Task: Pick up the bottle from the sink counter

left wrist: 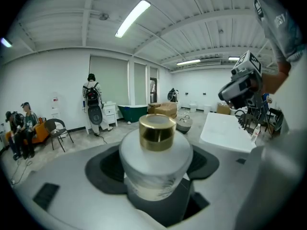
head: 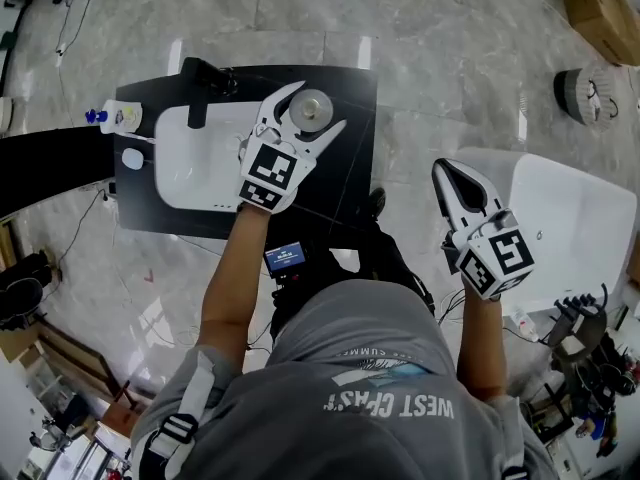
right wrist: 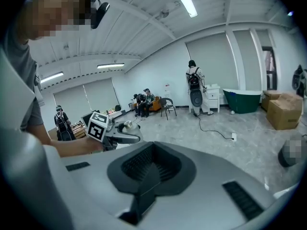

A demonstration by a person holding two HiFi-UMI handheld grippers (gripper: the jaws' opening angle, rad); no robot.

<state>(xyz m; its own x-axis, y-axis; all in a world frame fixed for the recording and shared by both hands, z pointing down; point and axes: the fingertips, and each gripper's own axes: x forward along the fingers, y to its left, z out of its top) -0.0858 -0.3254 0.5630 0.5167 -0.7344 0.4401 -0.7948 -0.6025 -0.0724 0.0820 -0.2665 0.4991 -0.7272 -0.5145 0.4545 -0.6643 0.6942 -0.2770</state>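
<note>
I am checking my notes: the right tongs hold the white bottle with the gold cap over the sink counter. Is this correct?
No. The left tongs hold the white bottle with the gold cap over the sink counter; the left gripper view shows it between them.

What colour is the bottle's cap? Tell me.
The cap is gold; the left gripper view shows it best.

A grey short-sleeved T-shirt (head: 380, 353) with white lettering (head: 390, 403) fills the lower centre; a grey buckled strap (head: 185, 423) crosses the lower-left shoulder. Both the left gripper (head: 315, 106) and right gripper (head: 445, 173) have white shells, black inner pads and black-and-white marker cubes (head: 272, 173)
</note>
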